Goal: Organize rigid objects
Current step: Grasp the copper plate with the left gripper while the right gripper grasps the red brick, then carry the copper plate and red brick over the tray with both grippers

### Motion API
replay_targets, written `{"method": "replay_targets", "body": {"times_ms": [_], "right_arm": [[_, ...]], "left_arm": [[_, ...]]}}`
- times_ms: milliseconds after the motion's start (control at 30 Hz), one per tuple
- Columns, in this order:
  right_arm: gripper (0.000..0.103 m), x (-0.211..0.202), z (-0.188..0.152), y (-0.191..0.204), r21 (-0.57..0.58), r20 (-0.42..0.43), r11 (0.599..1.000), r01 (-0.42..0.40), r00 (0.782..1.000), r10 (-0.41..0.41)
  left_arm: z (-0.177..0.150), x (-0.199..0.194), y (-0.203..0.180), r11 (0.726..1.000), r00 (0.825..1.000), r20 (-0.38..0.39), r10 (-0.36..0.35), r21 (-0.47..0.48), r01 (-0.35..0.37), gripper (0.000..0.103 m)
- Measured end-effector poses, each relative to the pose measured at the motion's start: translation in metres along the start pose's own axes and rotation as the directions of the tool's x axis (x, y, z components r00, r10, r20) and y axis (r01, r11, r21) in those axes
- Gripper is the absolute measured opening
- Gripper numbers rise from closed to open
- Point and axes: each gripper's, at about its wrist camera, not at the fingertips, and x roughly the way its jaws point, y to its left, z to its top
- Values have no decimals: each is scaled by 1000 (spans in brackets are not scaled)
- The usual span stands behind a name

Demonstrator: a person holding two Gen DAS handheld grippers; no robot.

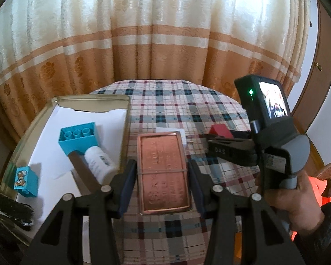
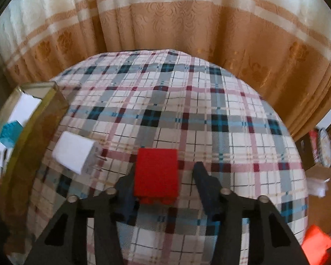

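Note:
In the left wrist view my left gripper [image 1: 162,176] is shut on a flat copper-coloured case [image 1: 163,172] with a band across it, held above the plaid tablecloth [image 1: 187,108]. My right gripper [image 2: 165,170] points down at a red block [image 2: 156,174] on the cloth. The block lies between the fingers: the left finger touches its side, and a gap shows before the right finger [image 2: 202,176]. From the left wrist view the right gripper [image 1: 211,141] and red block [image 1: 219,130] are to the right of the case, in a person's hand [image 1: 284,196].
A gold tin [image 1: 90,98] lined with white paper sits at the left, holding a big blue block [image 1: 77,137], a small blue block [image 1: 25,181], a white bottle [image 1: 99,161] and a brown flat piece [image 1: 81,172]. A white charger plug [image 2: 75,152] lies beside the tin [image 2: 33,132]. Curtains hang behind.

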Motion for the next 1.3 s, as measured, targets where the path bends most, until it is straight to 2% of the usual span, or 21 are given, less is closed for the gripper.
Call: {"method": "replay_targets", "body": {"times_ms": [100,333,533,700,833,1067,1300], "right_arm": [[34,-1,2,2,-1,-13,1000,-6,1000,6],[34,-3,3,-3,40,-39,999,-3,999,4],[34,-33,17,5,44,21,999,-17,1000,16],[34,-67,30,35,2,95,998,-61,994,61],[34,-81,39,66,-24,123,993,-112,986,114],[34,-82,52,125,-76,128,985,-152,979,161],[34,-77,62,157,-72,135,980,-186,972,194]], "left_arm": [[1,-2,6,1000,1000,-4,-2,-7,2,47],[7,-5,23,1000,1000,8,9,-28,-8,47],[12,-6,42,997,1000,16,26,-68,-25,47],[18,-9,56,995,999,24,44,-90,-41,47],[20,-12,68,992,997,31,70,-103,-67,47],[24,-16,97,985,991,38,128,-123,-122,47],[31,-9,126,972,983,18,182,-151,-178,47]]}}
